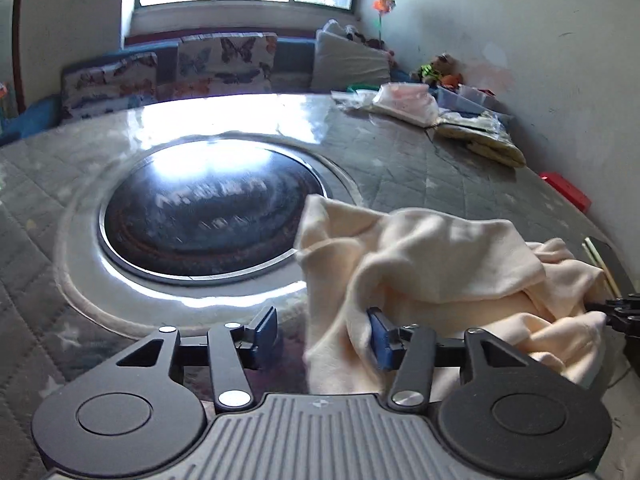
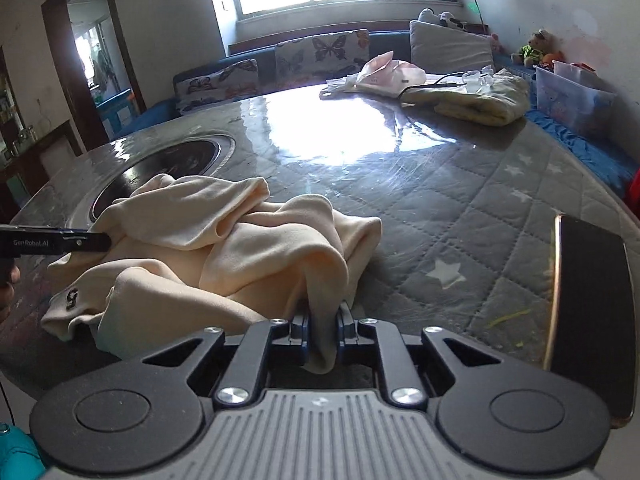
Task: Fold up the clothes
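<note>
**Cream Cloth Pinched by One Gripper**

Left wrist view: The left gripper (image 1: 324, 334) is held low over the table (image 1: 420, 168), and its blue fingers (image 1: 266, 326) are spread wide apart. The cream cloth (image 1: 440, 264) is bunched up on the table, and one finger is touched by its edge. Nothing is pinched. A round dark plate (image 1: 208, 220) is set into the table just beside the cloth.

Right wrist view: The right gripper (image 2: 322, 330) is pressed together on a fold of the cream cloth (image 2: 224, 256). The left gripper (image 2: 56, 242) is seen from the side, and "GenRobot.AI" can be read on it. A dark mark is printed on the cloth, but it cannot be read for sure.
</note>
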A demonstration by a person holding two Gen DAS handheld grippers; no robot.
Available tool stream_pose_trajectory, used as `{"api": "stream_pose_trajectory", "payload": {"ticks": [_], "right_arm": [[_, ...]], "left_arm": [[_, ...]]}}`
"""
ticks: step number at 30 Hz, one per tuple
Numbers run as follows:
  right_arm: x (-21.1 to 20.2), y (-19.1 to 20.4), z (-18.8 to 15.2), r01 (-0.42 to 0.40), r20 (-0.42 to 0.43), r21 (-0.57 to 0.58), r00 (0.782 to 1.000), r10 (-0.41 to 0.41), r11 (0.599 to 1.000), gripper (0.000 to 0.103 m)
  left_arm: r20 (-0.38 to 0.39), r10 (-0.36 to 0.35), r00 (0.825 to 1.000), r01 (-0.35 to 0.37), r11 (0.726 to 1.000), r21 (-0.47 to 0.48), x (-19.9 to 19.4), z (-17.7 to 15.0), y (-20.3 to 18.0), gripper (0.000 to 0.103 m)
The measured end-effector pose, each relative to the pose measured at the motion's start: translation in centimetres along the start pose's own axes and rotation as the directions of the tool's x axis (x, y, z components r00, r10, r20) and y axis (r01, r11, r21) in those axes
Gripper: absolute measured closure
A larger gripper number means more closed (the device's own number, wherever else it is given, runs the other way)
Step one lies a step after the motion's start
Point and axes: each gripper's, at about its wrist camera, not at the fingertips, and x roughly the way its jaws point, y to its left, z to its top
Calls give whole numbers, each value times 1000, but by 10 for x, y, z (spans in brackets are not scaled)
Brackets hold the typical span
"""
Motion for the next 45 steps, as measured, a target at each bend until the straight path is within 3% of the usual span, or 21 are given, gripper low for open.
{"api": "stream_pose_trajectory", "payload": {"ticks": [3,4,5,8,14,19,20,22,24,26,29,32,34,39,45], "right_arm": [[6,7,3,-11,-4,-25,1000,11,1000,90],[9,10,5,-13,-1,-35,1000,13,999,90],[12,13,7,-15,2,-45,1000,15,999,90],[25,22,14,-26,21,-65,999,28,998,91],[59,45,41,-67,34,-145,997,73,987,90],[59,56,60,-67,62,-183,995,79,981,75],[52,58,63,-70,79,-192,993,86,979,72],[40,67,68,-110,100,-228,986,135,968,72],[29,81,71,-164,103,-281,974,200,946,70],[24,99,71,-225,87,-349,959,271,910,69],[21,124,66,-297,43,-428,936,348,853,70],[24,153,55,-360,-38,-506,917,397,784,75],[29,169,46,-358,-75,-549,921,382,756,76],[48,178,32,-340,-118,-554,936,333,760,87],[51,173,30,-328,-103,-521,941,323,788,97]], "left_arm": [[0,1,1000,-1,999,39,3,0,-5,59],[0,9,1000,-9,999,44,4,1,-4,70],[-1,9,1000,-9,1000,27,4,3,1,80],[1,-5,1000,5,998,-57,3,10,22,89],[29,103,994,-99,987,-126,-9,17,58,90],[24,162,986,-156,972,-175,-26,4,81,89],[23,173,985,-167,970,-175,-30,2,83,86],[21,198,980,-192,968,-164,-36,-3,82,81],[30,221,975,-215,966,-146,-43,-7,78,69],[46,238,970,-230,965,-126,-52,-9,72,68],[87,216,972,-209,975,-80,-68,-10,60,68],[106,151,983,-152,988,-1,-81,-13,41,68],[104,102,989,-108,992,59,-86,-19,29,66],[77,30,997,-44,982,186,-91,-40,1,65],[47,48,998,-58,974,220,-81,-50,-5,65]]}}
